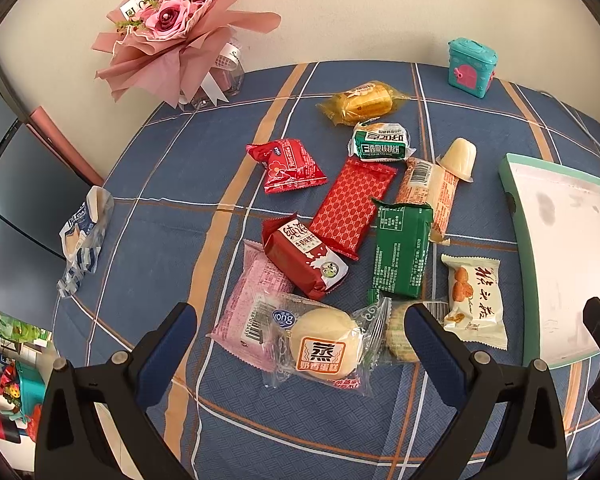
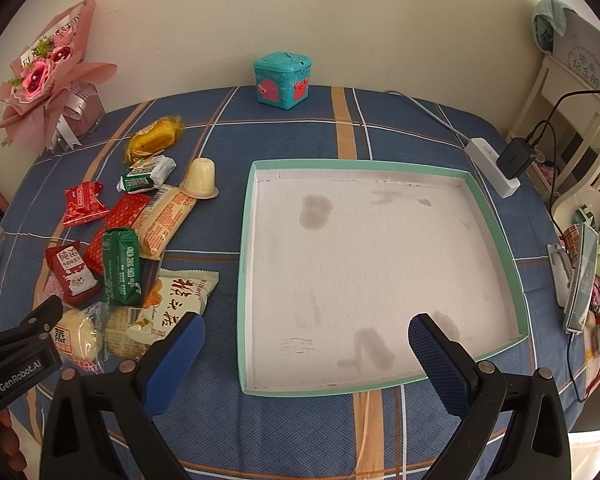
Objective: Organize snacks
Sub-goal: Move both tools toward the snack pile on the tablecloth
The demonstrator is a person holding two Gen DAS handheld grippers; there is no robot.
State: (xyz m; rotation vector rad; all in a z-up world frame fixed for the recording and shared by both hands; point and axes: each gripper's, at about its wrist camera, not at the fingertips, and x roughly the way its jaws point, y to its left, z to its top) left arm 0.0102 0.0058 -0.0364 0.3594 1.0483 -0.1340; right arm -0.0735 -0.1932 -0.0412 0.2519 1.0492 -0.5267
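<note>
The left gripper (image 1: 300,330) hangs over the near side of the snack pile with its fingers (image 1: 168,344) spread wide and holding nothing; the clear-wrapped steamed cake (image 1: 324,344) lies on the table (image 1: 160,184) right between the two fingers, with a pink packet (image 1: 246,308) tucked partly under it toward the left finger and a round cracker pack (image 1: 398,338) just beside the right finger. Beyond the cake, toward the far edge, sit the dark red milk-biscuit packet (image 1: 304,258), the green packet (image 1: 402,250), the red patterned bar (image 1: 352,206), the small red packet (image 1: 288,164), an orange-printed long packet (image 1: 432,192), a pale jelly cup (image 1: 458,158), a green-and-white walnut-cake packet (image 1: 380,142) and a yellow cake in clear wrap (image 1: 362,102). A cream packet (image 1: 476,300) with large characters lies between the pile and the tray. The right gripper (image 2: 306,340) also has its fingers (image 2: 440,360) wide apart and empty, poised over the near rim of the green-edged tray (image 2: 246,280), whose white floor is stained and holds no snacks. The tray lies on the right part of the table, all snacks to its left. A teal toy box (image 2: 284,80) stands by the far edge and a pink bouquet (image 1: 172,28) at the far left corner
</note>
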